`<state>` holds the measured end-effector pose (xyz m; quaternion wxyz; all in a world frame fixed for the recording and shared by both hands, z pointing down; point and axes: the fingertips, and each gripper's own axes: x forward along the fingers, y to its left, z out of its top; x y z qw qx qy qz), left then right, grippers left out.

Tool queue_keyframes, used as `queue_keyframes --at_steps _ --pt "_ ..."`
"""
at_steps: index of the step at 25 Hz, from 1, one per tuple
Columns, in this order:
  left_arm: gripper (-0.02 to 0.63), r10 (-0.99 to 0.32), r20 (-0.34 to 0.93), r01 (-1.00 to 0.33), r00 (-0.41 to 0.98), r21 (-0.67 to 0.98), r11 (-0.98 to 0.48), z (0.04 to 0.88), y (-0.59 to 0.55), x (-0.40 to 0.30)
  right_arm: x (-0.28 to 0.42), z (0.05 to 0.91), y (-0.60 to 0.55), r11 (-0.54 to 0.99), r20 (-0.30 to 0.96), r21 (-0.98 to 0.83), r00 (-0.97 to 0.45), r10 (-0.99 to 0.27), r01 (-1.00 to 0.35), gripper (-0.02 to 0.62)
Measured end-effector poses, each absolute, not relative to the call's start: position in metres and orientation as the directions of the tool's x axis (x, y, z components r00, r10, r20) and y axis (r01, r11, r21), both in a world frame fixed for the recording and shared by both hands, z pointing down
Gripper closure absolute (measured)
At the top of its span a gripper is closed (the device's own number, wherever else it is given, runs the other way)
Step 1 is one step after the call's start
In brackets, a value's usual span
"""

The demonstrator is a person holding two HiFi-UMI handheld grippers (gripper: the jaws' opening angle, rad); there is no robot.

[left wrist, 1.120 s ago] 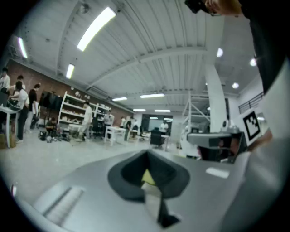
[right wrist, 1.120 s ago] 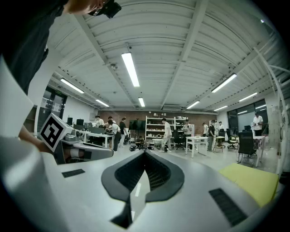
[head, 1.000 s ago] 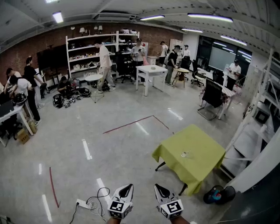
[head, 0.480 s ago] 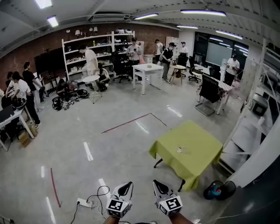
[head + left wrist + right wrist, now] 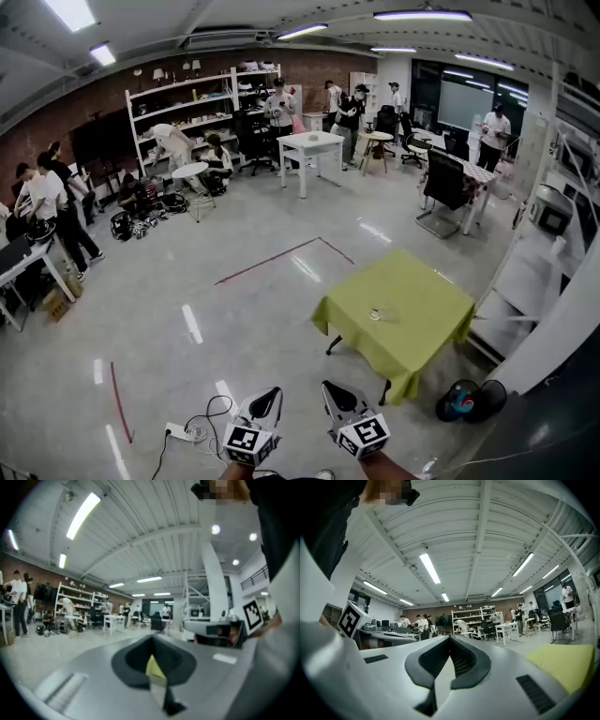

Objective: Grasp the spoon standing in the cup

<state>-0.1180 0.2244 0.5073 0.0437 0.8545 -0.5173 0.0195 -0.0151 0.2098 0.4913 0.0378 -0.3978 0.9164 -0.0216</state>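
Both the left gripper [image 5: 271, 395] and right gripper [image 5: 329, 386], jaws pressed together on nothing, are being carried low as the yellow-clothed table [image 5: 427, 314] is drifting leftward in view, its cup [image 5: 377, 313], spoon too small to discern, remaining well ahead: the approach is only beginning.

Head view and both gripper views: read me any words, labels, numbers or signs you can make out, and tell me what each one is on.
No words or numbers can be read in any view.
Left gripper cube: black-and-white square marker, a pattern only, no letters.
Right gripper cube: the same kind of marker, no letters.
Green sign, high up at the left of the right gripper view: too small to read.
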Motion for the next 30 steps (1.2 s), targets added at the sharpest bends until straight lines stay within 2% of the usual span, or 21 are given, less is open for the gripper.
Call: queue_keyframes --at_steps 12,19,30 --pt "0.598 -0.864 0.093 -0.868 0.495 0.094 -0.488 0.512 0.198 -0.102 0.009 0.499 0.187 0.643 -0.031 -0.095 -0.643 -0.765 -0.760 0.589" --pt "0.598 -0.844 0.101 -0.845 0.528 0.166 -0.509 0.513 0.151 -0.123 -0.016 0.493 0.141 0.634 -0.020 -0.058 -0.634 -0.773 -0.771 0.589" --pt "0.598 -0.822 0.056 -0.821 0.566 0.129 -0.556 0.519 0.068 -0.175 -0.067 0.501 0.064 0.592 0.009 -0.004 -0.592 -0.806 -0.806 0.589"
